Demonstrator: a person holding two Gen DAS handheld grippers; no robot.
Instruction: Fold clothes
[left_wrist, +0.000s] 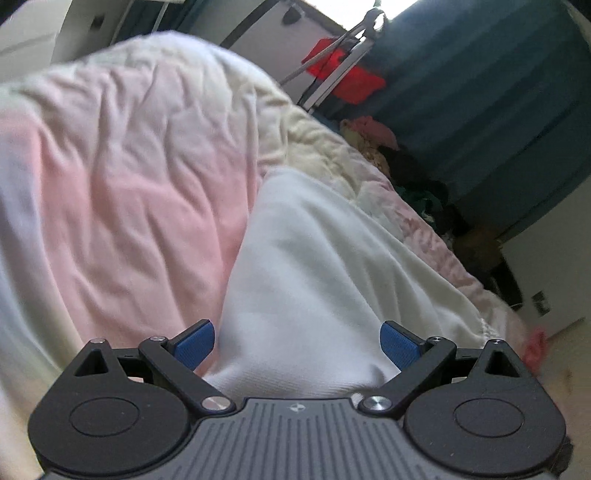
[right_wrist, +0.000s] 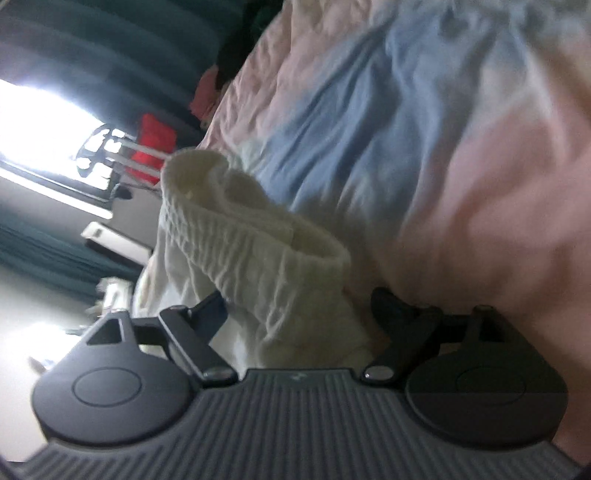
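A white garment (left_wrist: 314, 266) lies on the bed and runs down into the span of my left gripper (left_wrist: 297, 345). That gripper's blue pads (left_wrist: 194, 345) stand wide apart, open, with the cloth loose between them. In the right wrist view the same white garment (right_wrist: 258, 258) shows its ribbed elastic waistband (right_wrist: 192, 221), bunched and raised off the bed. My right gripper (right_wrist: 299, 314) is open too, its dark fingers (right_wrist: 212, 308) on either side of the fabric, not pinching it.
The bed is covered by a wrinkled pink, blue and cream quilt (left_wrist: 122, 177). Beyond its edge stand a dark teal curtain (left_wrist: 480, 92), a metal rack with red cloth (left_wrist: 347, 70) and a pile of dark clothes (left_wrist: 424, 184). A bright window (right_wrist: 40, 122) glares.
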